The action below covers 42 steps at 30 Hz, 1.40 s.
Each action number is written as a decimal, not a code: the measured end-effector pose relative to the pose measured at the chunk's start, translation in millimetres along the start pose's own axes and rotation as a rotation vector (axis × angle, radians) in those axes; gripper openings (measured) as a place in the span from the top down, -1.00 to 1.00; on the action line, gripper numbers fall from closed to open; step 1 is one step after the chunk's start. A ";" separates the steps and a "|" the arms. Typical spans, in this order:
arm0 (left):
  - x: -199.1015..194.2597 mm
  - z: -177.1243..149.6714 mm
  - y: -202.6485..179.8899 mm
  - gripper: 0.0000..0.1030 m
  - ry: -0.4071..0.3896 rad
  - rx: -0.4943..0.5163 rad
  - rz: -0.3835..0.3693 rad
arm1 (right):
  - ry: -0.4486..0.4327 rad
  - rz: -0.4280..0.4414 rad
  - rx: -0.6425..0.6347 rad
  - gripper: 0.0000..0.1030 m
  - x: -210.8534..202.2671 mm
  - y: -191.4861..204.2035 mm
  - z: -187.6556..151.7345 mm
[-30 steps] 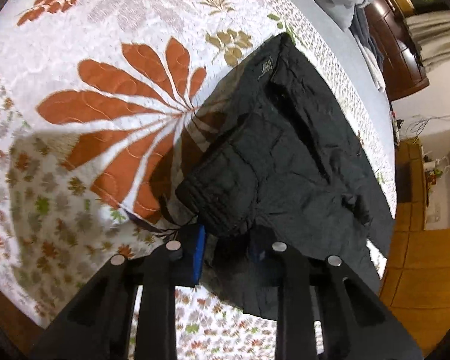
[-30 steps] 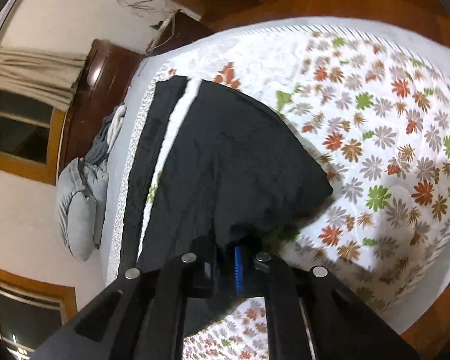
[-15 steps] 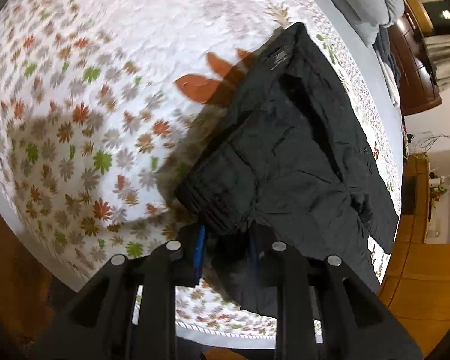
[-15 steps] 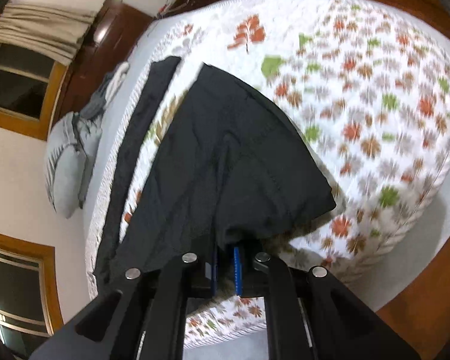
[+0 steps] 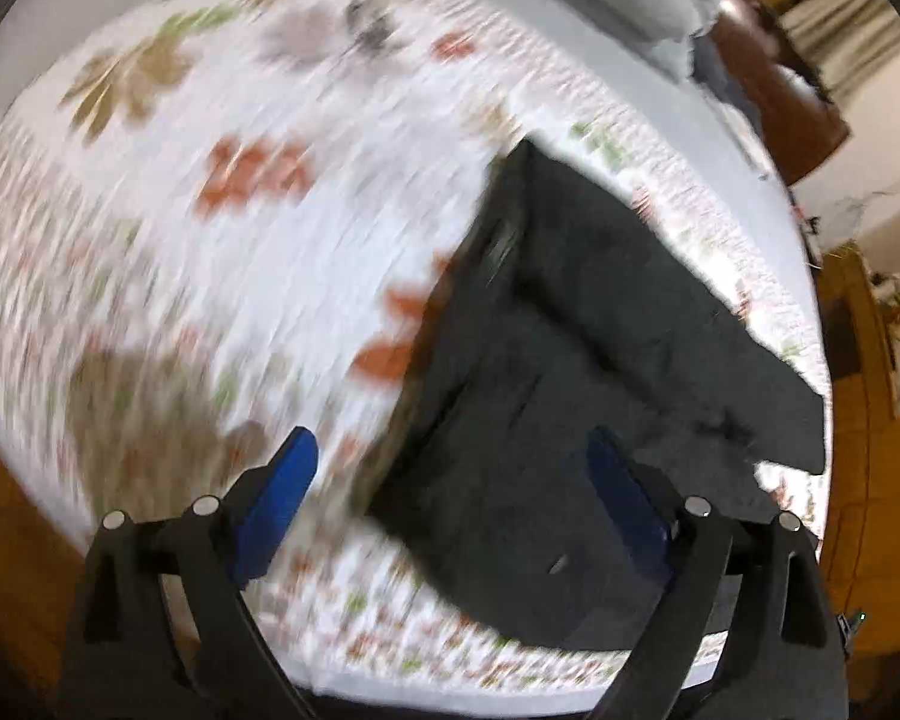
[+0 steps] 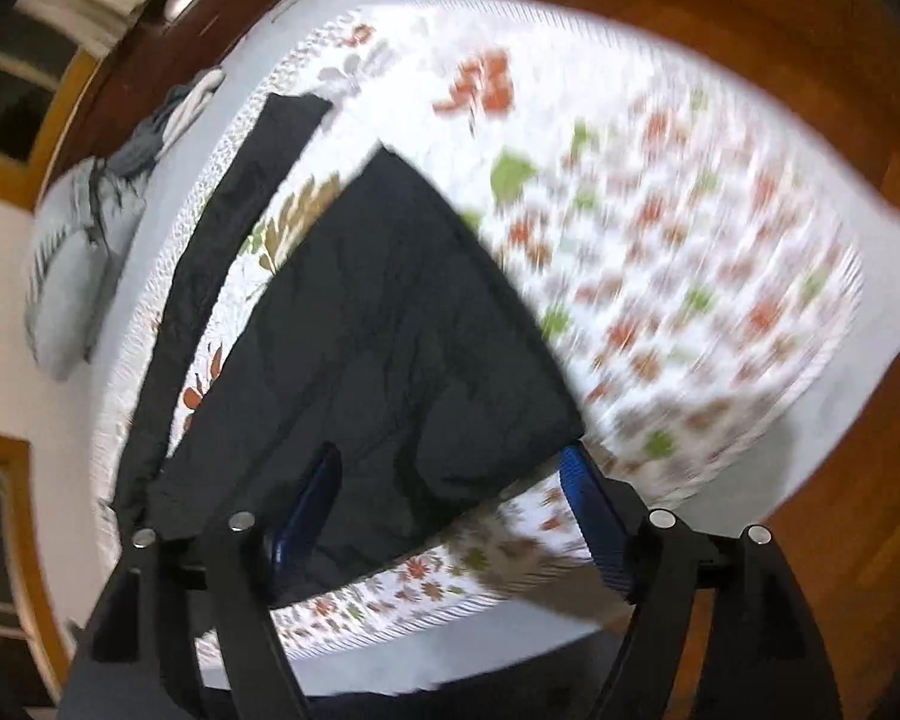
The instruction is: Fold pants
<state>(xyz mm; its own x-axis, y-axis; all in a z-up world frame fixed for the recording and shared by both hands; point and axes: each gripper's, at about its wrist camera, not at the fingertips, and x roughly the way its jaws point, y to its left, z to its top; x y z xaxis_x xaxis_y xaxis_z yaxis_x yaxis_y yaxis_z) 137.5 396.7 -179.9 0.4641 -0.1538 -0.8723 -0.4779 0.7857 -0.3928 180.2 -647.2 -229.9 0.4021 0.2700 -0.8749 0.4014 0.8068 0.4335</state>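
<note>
Both grippers have let go since the earlier frames: jaws have just been opening, nothing pinched. Floral bedspread (image 5: 222,252) carries the black pants (image 6: 378,324), lying folded near its front edge. Left gripper (image 5: 456,480) and right gripper (image 6: 450,480) hover above the pants, jaws spread wide.
</note>
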 end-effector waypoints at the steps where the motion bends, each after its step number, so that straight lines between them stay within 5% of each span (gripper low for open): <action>1: 3.8 18.3 -9.2 -0.86 0.000 0.027 -0.018 | -0.006 -0.007 -0.023 -0.50 -5.1 6.2 6.1; 5: 41.4 76.2 -43.6 -0.86 0.050 0.118 -0.062 | -0.019 0.041 -0.092 -0.67 -15.3 55.9 46.1; 10: 106.5 140.6 -81.9 -0.86 0.106 0.160 -0.134 | 0.044 0.137 -0.127 -0.72 20.4 126.9 102.5; 21: 220.5 199.9 -83.6 -0.83 0.224 0.186 -0.047 | 0.136 0.140 -0.233 -0.77 149.4 249.4 213.6; 22: 225.5 200.2 -84.9 -0.83 0.231 0.196 -0.061 | 0.140 0.134 -0.243 -0.77 156.4 252.0 219.7; 25: 236.0 198.9 -90.9 0.06 0.252 0.233 -0.077 | 0.149 0.112 -0.276 -0.77 176.6 259.9 243.6; 27: 236.2 196.6 -95.4 0.20 0.243 0.254 -0.074 | 0.140 0.096 -0.285 -0.77 182.5 258.6 264.7; 33: 240.5 197.3 -85.9 0.32 0.235 0.207 -0.097 | 0.120 0.044 -0.286 -0.80 200.2 245.8 334.1; 42: 248.5 198.5 -82.4 0.32 0.217 0.173 -0.096 | 0.150 0.004 -0.342 -0.80 270.0 243.5 380.2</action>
<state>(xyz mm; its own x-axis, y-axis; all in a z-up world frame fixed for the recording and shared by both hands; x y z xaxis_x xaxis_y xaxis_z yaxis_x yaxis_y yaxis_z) 440.2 412.7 -306.5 0.3217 -0.3424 -0.8828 -0.2962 0.8491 -0.4373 699.4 -577.6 -278.4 0.2677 0.3273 -0.9062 0.0920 0.9275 0.3622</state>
